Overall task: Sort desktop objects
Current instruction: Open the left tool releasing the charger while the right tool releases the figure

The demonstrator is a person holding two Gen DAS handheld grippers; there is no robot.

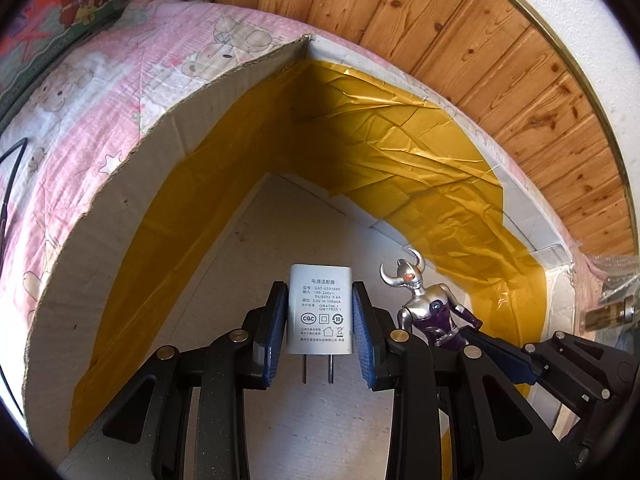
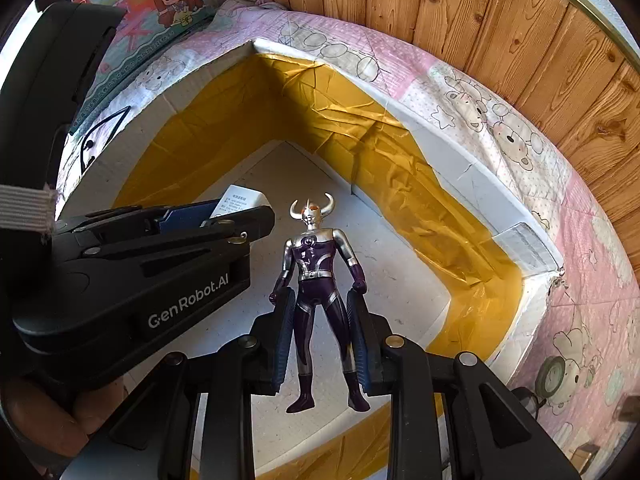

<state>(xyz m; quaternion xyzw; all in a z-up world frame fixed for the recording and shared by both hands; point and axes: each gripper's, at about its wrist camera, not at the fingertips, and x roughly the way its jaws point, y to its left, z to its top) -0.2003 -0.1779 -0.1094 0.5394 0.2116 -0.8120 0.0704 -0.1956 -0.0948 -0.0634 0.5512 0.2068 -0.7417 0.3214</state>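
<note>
Over the open cardboard box (image 1: pixel 168 136), both grippers point steeply down into its interior, whose walls are patched with wrinkled yellow tape (image 1: pixel 384 152). The left gripper (image 1: pixel 319 330) pinches a white power adapter (image 1: pixel 319 310) by its two flat sides, label facing the camera and the two metal prongs hanging free toward the near side. The right gripper (image 2: pixel 320 340) is clamped on a silver-and-purple horned toy figure (image 2: pixel 318 280) at the thighs, with head and torso sticking out toward the far corner and the boots dangling near the camera. Both things hang above the white box floor (image 2: pixel 400 280); neither seems to touch it, though the fisheye makes the gap hard to judge.

The two tools sit close side by side, the left one just left of the figure in the right wrist view, so the main risk is a knock between them during release, which could twist the figure in its narrow grip. The figure is held only by its slim legs, so it may swing or slip out early. The adapter, if let go from this height, may land on its prongs and tip over. Near the right wall, an arm of the figure could catch on the loose tape. The box rests on a pink bear-print quilt (image 2: pixel 520 140), soft ground that may let it shift under a bump.
</note>
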